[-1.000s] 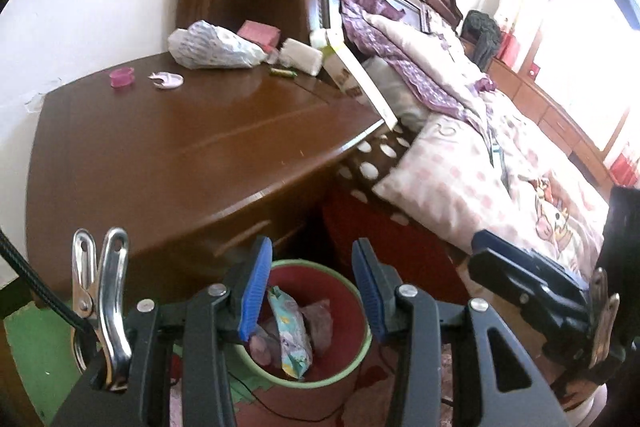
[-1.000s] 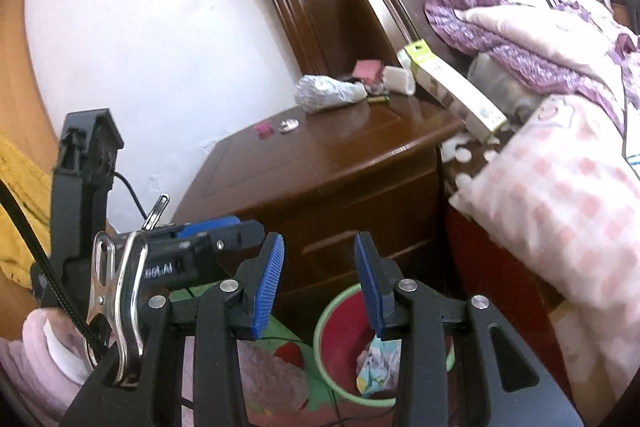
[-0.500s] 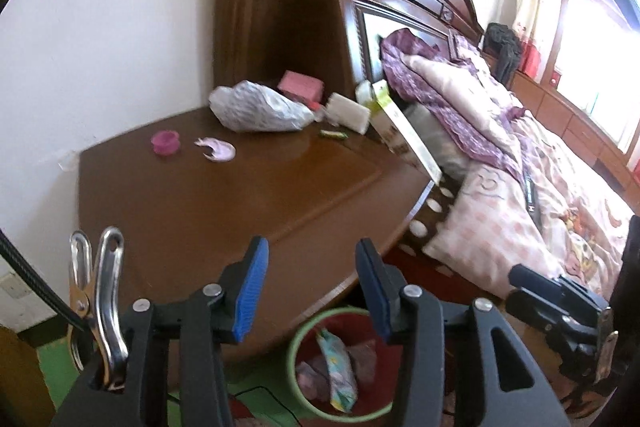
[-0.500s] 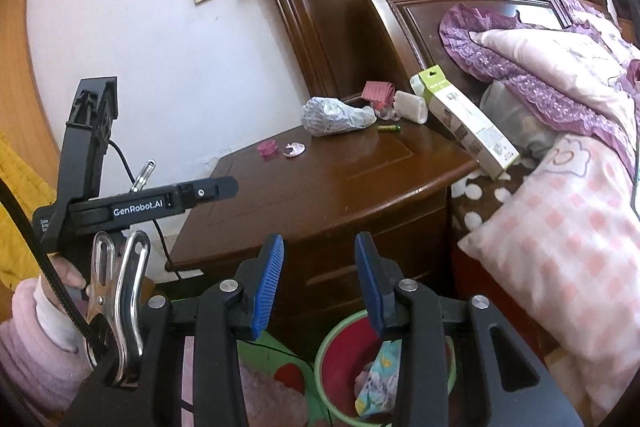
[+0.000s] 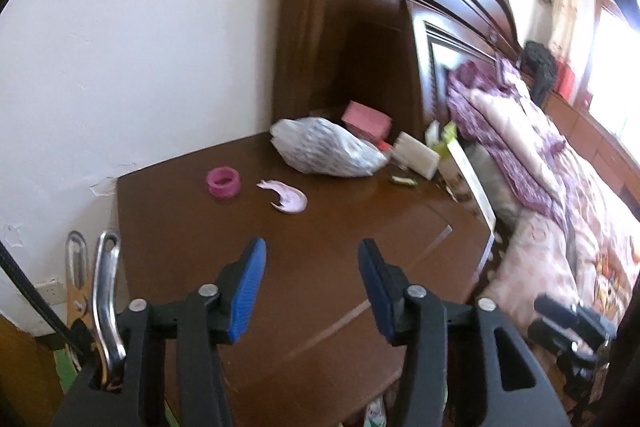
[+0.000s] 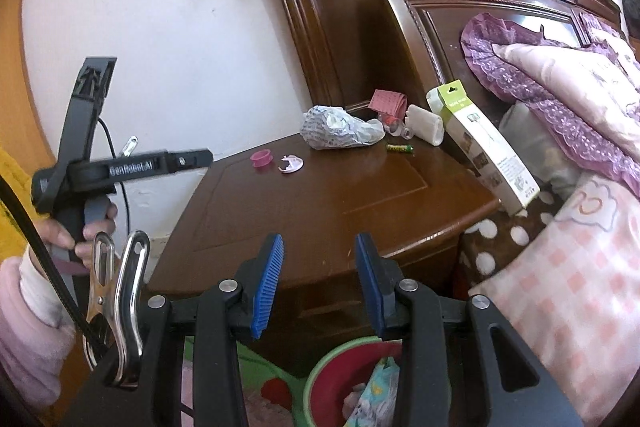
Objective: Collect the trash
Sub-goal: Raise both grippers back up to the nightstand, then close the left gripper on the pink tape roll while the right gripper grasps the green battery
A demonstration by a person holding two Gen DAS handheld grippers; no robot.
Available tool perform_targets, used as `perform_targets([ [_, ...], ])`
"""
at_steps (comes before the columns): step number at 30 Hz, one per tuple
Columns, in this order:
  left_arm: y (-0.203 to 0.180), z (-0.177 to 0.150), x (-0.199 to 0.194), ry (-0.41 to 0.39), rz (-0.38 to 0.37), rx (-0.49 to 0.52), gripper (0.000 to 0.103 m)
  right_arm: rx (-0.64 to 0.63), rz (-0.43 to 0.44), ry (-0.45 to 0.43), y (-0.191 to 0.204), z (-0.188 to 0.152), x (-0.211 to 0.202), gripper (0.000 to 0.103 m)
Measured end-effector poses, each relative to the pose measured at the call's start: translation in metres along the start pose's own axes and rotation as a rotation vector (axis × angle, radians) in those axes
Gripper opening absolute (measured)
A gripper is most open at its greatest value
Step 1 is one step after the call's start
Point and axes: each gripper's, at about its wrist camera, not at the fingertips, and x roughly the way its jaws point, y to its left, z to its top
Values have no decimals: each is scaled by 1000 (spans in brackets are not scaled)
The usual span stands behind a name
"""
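Left wrist view: the left tool (image 5: 311, 277) is seen over the worktop (image 5: 360, 247), its jaws opening with nothing between them. The right tool (image 6: 319, 277) is held spread and empty above the trash bin (image 6: 320, 375). A crumpled bag (image 5: 324, 147) lies at the worktop's back edge.

On the nightstand (image 6: 320, 211) lie one crumpled bag (image 6: 340, 128), one pink ring (image 6: 261, 158), one battery (image 6: 399, 147) and one green-topped box (image 6: 484, 143).
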Motion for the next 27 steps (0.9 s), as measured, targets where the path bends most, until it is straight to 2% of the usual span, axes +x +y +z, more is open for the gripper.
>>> perform_targets([
  [4,26,20,20,-1,50,-72,54,32,4,-1,-5,-1,10,39],
  [6,36,27,32,-7,74,-70,59,35,9,2,-6,-2,16,40],
  [9,52,34,52,-13,102,-78,61,26,13,-3,-6,-5,24,43],
  [13,71,34,82,6,121,-121,61,3,23,-25,-4,-11,35,47],
  [17,83,34,108,20,117,-153,61,-20,23,-11,-3,-13,51,47],
  [20,86,35,129,44,118,-150,63,-37,22,-6,-6,-12,61,47],
  [25,90,41,167,74,171,-122,64,-48,20,0,-12,-11,74,47],
  [27,96,45,180,111,147,-158,65,-48,22,6,-15,-12,79,47],
])
